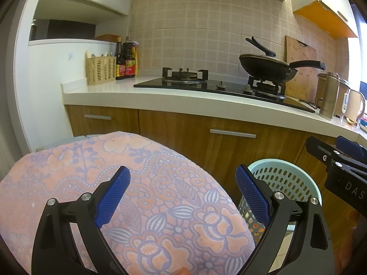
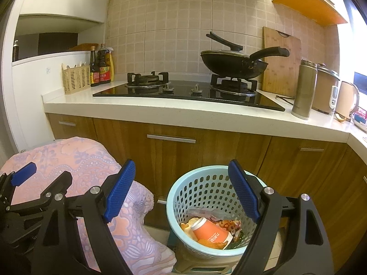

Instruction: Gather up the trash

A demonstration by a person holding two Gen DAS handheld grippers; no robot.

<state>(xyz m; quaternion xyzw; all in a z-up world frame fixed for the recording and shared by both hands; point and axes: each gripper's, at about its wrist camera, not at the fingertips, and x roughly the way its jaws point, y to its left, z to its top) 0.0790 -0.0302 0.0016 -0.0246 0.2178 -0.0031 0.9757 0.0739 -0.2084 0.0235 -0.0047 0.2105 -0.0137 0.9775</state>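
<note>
A pale blue perforated waste basket (image 2: pixel 195 192) stands on the floor before the wooden cabinets. Inside it lie an orange paper cup (image 2: pixel 209 231), crumpled wrappers (image 2: pixel 229 225) and a clear bag. My right gripper (image 2: pixel 181 190) hovers above and in front of the basket, open, with nothing between its blue pads. My left gripper (image 1: pixel 183 194) is open too and empty, held over a floral pink cloth (image 1: pixel 114 183); the basket (image 1: pixel 286 178) shows just right of it. In the right wrist view the left gripper (image 2: pixel 34 183) appears at the left edge.
A white counter (image 2: pixel 160 112) carries a black gas hob (image 2: pixel 183 91), a wok (image 2: pixel 234 64), sauce bottles (image 2: pixel 101 68), a cream cutlery basket (image 2: pixel 76 79), a steel flask (image 2: pixel 304 89) and a kettle (image 2: pixel 346 100). The cloth-covered mound (image 2: pixel 91 183) fills the left foreground.
</note>
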